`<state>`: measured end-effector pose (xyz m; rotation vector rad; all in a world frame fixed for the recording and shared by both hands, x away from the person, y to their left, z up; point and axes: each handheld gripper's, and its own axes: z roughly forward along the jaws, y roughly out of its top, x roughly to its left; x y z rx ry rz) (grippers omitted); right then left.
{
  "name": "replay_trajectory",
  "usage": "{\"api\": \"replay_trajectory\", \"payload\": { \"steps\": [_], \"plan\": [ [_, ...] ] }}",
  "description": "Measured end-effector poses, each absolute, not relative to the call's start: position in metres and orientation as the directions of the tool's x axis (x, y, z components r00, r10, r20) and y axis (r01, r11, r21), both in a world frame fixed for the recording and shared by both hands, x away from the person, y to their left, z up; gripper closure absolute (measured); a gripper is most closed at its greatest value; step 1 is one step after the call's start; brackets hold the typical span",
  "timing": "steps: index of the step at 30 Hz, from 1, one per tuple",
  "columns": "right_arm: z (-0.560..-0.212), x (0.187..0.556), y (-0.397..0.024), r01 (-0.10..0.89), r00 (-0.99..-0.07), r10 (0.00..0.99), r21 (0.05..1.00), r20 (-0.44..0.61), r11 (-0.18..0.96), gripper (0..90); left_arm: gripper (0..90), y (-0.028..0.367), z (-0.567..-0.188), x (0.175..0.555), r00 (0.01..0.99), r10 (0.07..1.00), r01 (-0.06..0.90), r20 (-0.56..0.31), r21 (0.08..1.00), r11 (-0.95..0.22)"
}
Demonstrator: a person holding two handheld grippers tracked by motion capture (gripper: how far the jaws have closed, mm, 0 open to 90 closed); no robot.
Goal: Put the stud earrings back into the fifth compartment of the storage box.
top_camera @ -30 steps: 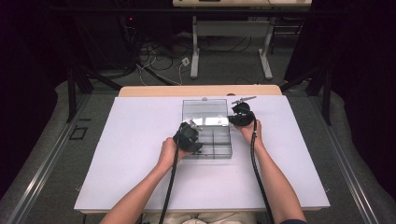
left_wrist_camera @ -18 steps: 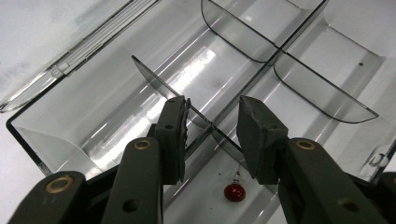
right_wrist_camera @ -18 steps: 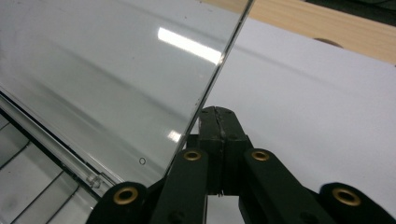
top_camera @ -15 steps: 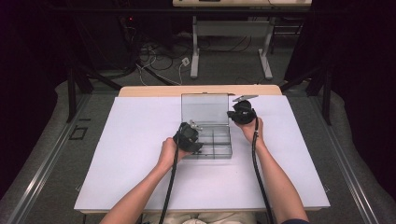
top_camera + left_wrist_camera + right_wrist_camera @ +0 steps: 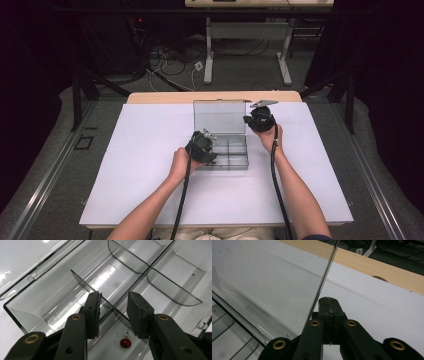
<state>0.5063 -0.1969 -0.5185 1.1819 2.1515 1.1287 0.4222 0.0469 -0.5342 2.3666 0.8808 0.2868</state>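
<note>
A clear plastic compartment box lies on the white table, its lid standing up at the back. My left gripper points down into the box's left end. Its jaws are open and straddle a thin clear divider without pressing on it. A small red bead with a metal loop rests on the box floor just under them. My right gripper is at the lid's right edge. In the right gripper view it is shut with nothing between its pads, and the lid's edge runs along its left finger.
The box has several compartments split by curved clear dividers. White table covering stretches all round, with a wooden table edge behind. Table legs and cables are on the floor beyond.
The box lid has swung up from lying low to standing upright at the back. Both hands have stayed nearly where they were.
</note>
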Motion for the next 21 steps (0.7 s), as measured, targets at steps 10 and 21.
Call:
{"api": "replay_trajectory", "payload": {
  "steps": [10,21],
  "plan": [
    [-0.5143,0.5044,-0.1984,0.462,-0.553,0.833,0.834,0.005,0.301,90.0,62.4,0.0474,-0.5343,0.4223,0.758,0.652,0.526,-0.008,0.599,-0.604],
    [-0.5091,0.4997,-0.1996,0.439,-0.565,0.825,0.844,-0.007,0.308,90.0,62.3,0.0483,-0.5343,0.4223,0.756,0.654,0.527,-0.009,0.601,-0.601]
  ]
}}
